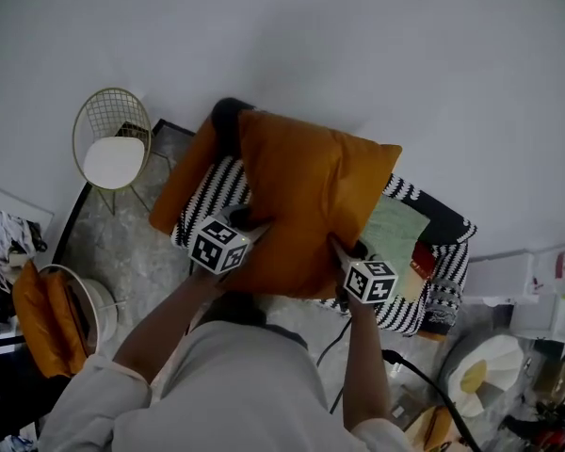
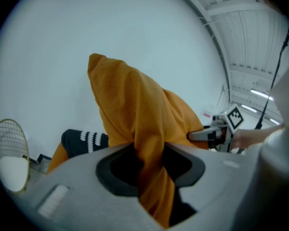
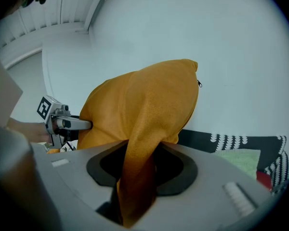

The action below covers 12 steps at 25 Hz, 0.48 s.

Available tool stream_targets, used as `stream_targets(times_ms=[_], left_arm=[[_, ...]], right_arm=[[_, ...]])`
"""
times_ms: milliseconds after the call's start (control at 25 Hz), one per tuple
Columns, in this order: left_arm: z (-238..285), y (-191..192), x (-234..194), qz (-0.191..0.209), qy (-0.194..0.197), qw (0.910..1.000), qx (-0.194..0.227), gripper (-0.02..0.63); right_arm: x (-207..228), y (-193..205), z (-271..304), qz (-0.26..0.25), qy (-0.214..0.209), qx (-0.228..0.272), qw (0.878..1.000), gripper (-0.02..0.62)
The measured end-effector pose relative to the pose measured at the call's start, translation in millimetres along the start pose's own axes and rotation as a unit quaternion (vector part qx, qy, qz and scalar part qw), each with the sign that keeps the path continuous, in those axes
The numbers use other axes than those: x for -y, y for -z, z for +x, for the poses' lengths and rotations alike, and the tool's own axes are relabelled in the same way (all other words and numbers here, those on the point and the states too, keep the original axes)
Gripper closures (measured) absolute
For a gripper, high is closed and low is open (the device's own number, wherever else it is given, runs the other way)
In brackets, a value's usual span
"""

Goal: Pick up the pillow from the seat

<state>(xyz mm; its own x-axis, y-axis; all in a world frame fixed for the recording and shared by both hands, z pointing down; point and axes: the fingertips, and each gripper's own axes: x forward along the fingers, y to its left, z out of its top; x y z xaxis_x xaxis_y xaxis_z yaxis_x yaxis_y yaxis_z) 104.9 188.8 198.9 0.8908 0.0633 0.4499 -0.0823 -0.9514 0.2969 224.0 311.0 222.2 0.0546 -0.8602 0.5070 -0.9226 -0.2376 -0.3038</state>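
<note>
An orange pillow (image 1: pixel 311 205) is held up over a black-and-white striped seat (image 1: pixel 433 281), gripped at its two lower corners by a person's two hand-held grippers. The only markings in view are the black-and-white square patterns on the marker cube (image 1: pixel 217 243) of each gripper; they carry no letters.

The left gripper (image 1: pixel 250 222) has its jaws clenched on the pillow's lower left corner. In the left gripper view a twisted fold of orange fabric runs down between the jaws, which stand only narrowly apart and are pinched onto the cloth.

The right gripper (image 1: pixel 344 250) grasps the lower right corner the same way, with a bunched strip of fabric squeezed between its jaws.

The pillow hangs slack against a white wall (image 1: pixel 405 55). A green cloth (image 1: pixel 395 234) lies on the seat, and a second orange cushion (image 1: pixel 184 177) rests at the seat's left end. A gold wire chair (image 1: pixel 113 139) stands to the left.
</note>
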Motion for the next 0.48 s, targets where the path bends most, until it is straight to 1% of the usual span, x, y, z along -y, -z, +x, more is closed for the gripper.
stream_targets(times_ms=[280, 480], left_arm=[[-28, 6, 57, 0.020, -0.004, 0.9997, 0.014, 0.463], [-51, 11, 81, 0.025, -0.010, 0.9993, 0.025, 0.463]], right_arm=[[-15, 16, -60, -0.004, -0.004, 0.018, 1.000, 0.436], [-32, 22, -86, -0.014, -0.012, 0.026, 0.999, 0.436]])
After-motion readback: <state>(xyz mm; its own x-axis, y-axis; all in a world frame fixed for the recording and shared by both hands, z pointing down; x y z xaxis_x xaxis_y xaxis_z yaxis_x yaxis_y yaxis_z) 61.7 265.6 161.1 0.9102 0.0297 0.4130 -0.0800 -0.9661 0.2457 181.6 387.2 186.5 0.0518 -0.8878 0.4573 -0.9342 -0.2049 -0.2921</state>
